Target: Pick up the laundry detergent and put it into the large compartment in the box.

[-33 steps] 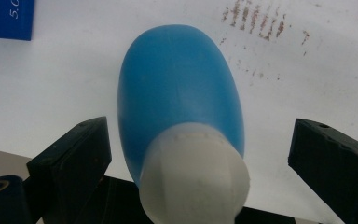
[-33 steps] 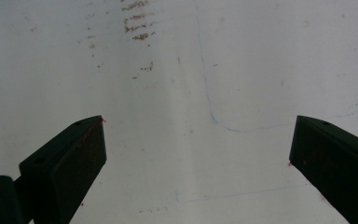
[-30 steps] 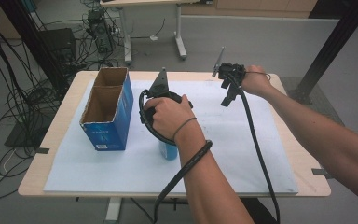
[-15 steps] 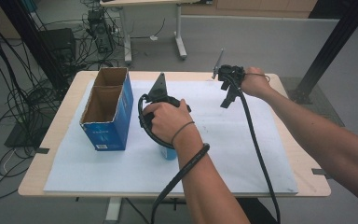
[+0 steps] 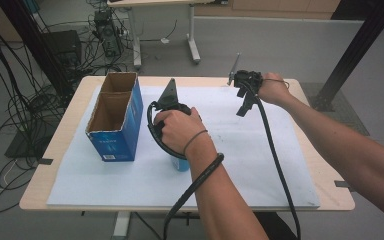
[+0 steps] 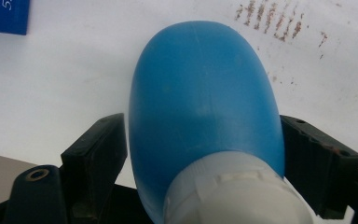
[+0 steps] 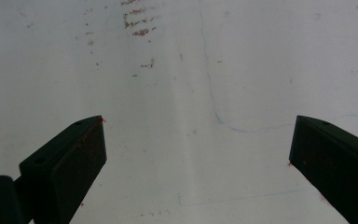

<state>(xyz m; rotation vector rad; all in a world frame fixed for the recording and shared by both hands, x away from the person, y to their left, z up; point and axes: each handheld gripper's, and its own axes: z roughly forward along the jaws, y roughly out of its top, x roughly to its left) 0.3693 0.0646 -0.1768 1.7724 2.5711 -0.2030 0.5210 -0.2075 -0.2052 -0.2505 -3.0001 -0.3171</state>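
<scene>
- The left gripper is pointing down over the blue bottle, which is lying on the white sheet near the middle of the table, right of the blue box.
- Its jaws have just been closing and are now pressing the bottle's sides, just below its white cap.
- The right gripper is hovering over the sheet at the far right, its jaws standing wide apart around nothing.

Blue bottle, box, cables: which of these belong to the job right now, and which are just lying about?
In the job:
- blue bottle, between the jaws of the left claw, which have just been closing
- open blue box beside it, probably

Lying about:
- floor cables
- right claw, open over the white sheet
</scene>
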